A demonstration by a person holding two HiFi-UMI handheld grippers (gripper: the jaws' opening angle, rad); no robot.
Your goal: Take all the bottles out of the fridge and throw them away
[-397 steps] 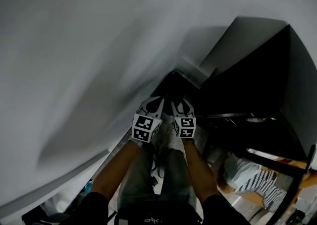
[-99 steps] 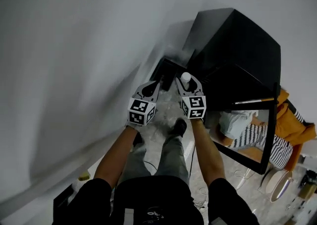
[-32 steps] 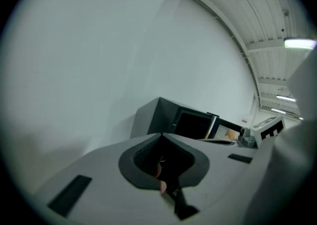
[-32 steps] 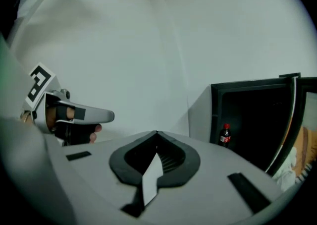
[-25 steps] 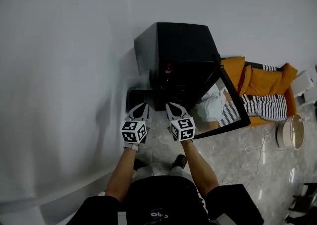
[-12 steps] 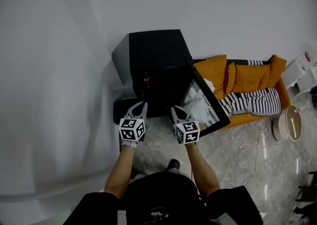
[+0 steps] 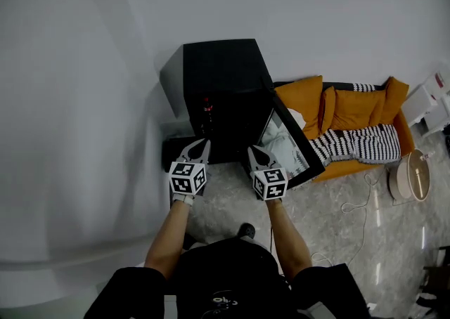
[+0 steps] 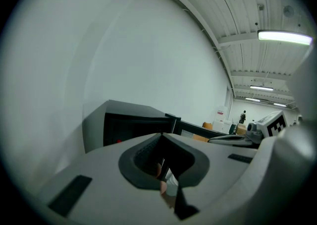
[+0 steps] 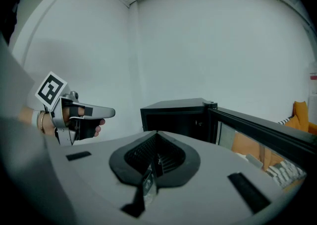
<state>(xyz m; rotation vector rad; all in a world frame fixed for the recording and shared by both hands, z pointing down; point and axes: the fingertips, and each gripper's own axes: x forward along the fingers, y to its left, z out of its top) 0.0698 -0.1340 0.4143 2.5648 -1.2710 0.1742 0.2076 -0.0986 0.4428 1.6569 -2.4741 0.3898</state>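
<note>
The black fridge [image 7: 219, 75] stands against the white wall with its glass door [image 7: 294, 147] swung open to the right. A small red spot [image 7: 207, 107] shows in the dark interior; I cannot make out any bottles. My left gripper [image 7: 197, 147] and right gripper [image 7: 257, 154] hover side by side in front of the fridge opening, apart from it. Both are shut with nothing between their jaws. In the left gripper view the fridge [image 8: 130, 124] lies ahead. In the right gripper view the fridge [image 9: 176, 113] and its door [image 9: 260, 131] lie ahead, with the left gripper [image 9: 101, 113] at the left.
An orange sofa [image 7: 339, 109] with a striped cloth [image 7: 360, 143] sits right of the fridge. A round beige object [image 7: 410, 183] and a loose cable [image 7: 365, 197] lie on the grey floor. A low black box [image 7: 173, 150] sits left of the fridge base.
Four seconds ago my right gripper held a white-capped bottle; now it holds nothing. Over the last second both grippers shifted sideways and now face the open fridge front.
</note>
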